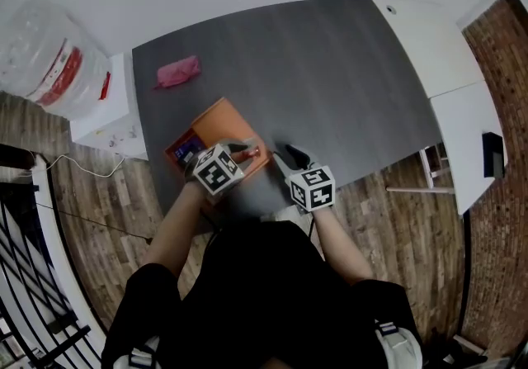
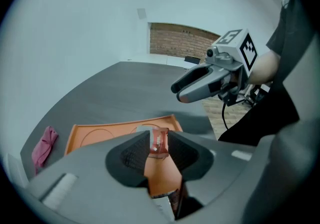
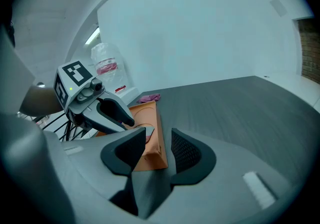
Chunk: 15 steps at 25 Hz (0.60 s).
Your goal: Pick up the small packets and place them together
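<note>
Packets are being gathered at the near left corner of the dark grey table [image 1: 330, 78], where an orange tray [image 2: 95, 135] lies at an angle, close to the near edge. The left gripper [image 1: 244, 148] reaches over the tray's near right part. Its jaws are parted a little, and a small red packet [image 2: 159, 142] stands between their tips, face on to the camera, with the tray floor showing in the gap under it. The pads do not appear to press on it. More small packets [image 1: 186, 146], dark and blue, lie toward the tray's left side.

The right gripper [image 2: 181, 92] hangs just beside the tray's right edge, above bare table, pointing down at a slant toward the tray. Its jaws stand well apart with nothing between them; only the tray's near corner and the tabletop show through the gap. The two grippers are near each other but apart.

A crumpled pink cloth [image 1: 178, 72] lies near the far left corner of the table, well apart from the tray. Off the table's left edge, a large clear water bottle [image 1: 49, 58] with a red label stands on a white unit.
</note>
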Available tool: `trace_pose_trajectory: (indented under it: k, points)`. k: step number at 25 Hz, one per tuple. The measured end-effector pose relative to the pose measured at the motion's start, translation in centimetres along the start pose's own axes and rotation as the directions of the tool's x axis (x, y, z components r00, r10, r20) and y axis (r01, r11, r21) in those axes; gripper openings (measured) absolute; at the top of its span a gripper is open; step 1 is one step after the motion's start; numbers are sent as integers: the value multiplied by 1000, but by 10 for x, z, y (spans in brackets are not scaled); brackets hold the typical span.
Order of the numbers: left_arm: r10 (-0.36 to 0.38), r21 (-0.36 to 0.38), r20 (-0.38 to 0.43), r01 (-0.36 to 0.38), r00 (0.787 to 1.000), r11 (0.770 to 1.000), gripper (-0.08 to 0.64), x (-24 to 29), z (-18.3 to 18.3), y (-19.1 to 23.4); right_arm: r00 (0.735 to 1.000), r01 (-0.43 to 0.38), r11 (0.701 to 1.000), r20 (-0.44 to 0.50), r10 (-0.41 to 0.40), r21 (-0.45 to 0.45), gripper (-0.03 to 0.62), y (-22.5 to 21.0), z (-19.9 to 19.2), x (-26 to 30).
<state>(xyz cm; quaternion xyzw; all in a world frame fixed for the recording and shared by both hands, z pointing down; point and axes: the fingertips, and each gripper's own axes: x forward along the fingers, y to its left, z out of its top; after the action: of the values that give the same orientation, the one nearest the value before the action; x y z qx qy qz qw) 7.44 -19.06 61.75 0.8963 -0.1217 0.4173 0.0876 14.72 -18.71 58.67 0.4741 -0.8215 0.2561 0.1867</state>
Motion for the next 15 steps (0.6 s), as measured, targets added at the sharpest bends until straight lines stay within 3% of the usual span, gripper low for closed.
trace_pose_trajectory:
  k: [7, 15]
  points:
    - [76, -70, 55, -72, 996, 995, 92, -26, -9, 17, 999, -46, 997, -14, 45, -65, 163, 15, 11, 11]
    - [194, -171, 44, -184, 980, 968, 89, -54, -58, 35, 993, -118, 985, -38, 114, -128, 160, 41, 18, 28]
